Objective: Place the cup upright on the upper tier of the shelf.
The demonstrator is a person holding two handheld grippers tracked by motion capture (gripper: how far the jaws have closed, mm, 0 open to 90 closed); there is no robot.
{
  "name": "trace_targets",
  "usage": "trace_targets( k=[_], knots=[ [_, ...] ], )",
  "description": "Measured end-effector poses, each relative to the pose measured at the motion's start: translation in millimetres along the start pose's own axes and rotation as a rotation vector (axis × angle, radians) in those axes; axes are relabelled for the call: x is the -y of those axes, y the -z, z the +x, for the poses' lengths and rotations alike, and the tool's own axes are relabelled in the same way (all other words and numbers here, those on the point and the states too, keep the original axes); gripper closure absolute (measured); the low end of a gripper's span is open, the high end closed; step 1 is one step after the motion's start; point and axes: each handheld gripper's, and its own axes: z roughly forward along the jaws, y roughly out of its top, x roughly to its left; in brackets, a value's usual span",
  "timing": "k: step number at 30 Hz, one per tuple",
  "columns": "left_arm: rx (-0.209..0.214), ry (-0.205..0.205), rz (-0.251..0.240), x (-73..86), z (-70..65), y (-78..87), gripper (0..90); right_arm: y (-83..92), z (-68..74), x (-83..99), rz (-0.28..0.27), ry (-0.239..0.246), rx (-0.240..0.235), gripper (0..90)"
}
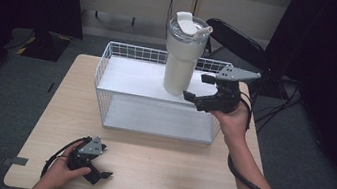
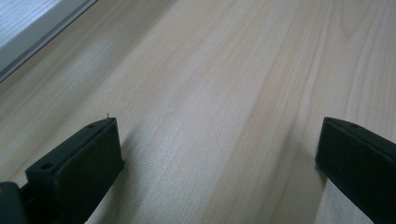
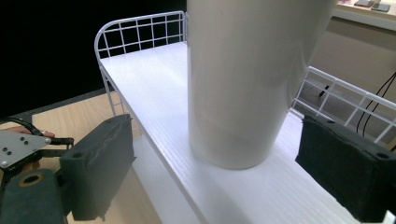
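High view: a white tumbler [image 1: 182,56] stands upright on the top shelf of a white wire rack [image 1: 111,60] on a wooden table [image 1: 164,175]. Right gripper [image 1: 198,90] hovers just beside the tumbler's base, jaws spread. Left gripper [image 1: 104,163] rests near the table's front edge, its 2 jaws spread.

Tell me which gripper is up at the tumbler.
The right gripper: raised at the rack's top shelf, jaws open either side of the white tumbler. The left gripper rests low on the table.
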Motion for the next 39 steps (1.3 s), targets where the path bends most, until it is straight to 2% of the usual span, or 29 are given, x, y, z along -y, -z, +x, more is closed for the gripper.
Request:
trace_targets(
  k=[9, 20, 22, 26, 39],
  knots=[
    [0.002, 0.004, 0.001, -0.3, 0.0, -0.4, 0.0, 14.4, 6.2, 12.4, -0.023, -0.003, -0.028, 10.0],
    [0.002, 0.004, 0.002, -0.3, -0.1, -0.4, 0.0, 25.2, 16.8, 28.3, -0.022, 0.010, -0.061, 10.0],
    [0.002, 0.004, 0.002, -0.3, -0.1, -0.3, 0.0, 26.6, 20.8, 35.2, -0.011, 0.023, -0.066, 10.0],
    [0.003, 0.004, 0.002, -0.3, 0.0, -0.3, 0.0, 28.0, 25.7, 52.3, 0.004, 0.015, -0.089, 9.9],
    [0.002, 0.004, 0.002, -0.3, 0.0, -0.3, 0.0, 36.3, 29.9, 93.0, 0.047, 0.001, -0.100, 9.9]
  ],
)
